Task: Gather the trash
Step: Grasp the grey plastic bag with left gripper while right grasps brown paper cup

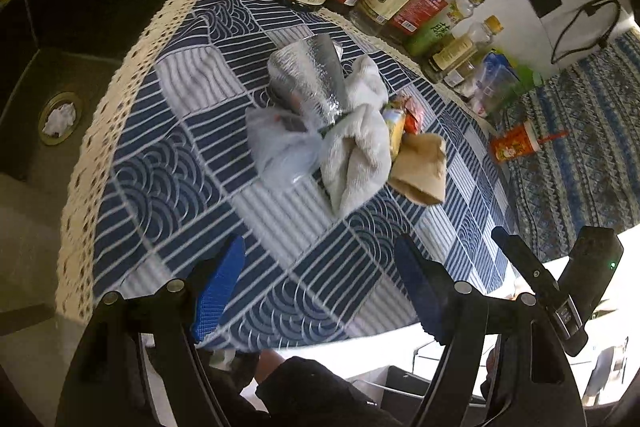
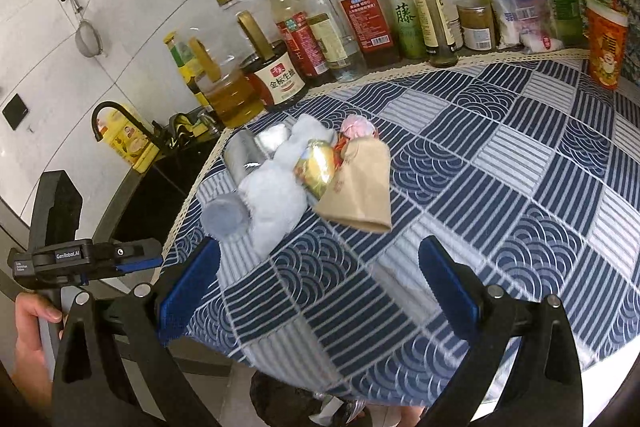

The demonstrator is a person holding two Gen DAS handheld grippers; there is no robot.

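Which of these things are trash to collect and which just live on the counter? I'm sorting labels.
Trash pile: silver foil wrapper, clear plastic bag, white cloth, brown paper bag, snack wrappers.

Lying about: sauce bottles, orange cup, patterned tablecloth.

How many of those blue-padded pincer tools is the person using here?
2. The left gripper and the right gripper are side by side, both open above the near edge of the patterned tablecloth, pointing toward the trash pile. None seems hidden.

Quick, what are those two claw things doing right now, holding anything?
Left gripper: open, holding nothing.
Right gripper: open, holding nothing.
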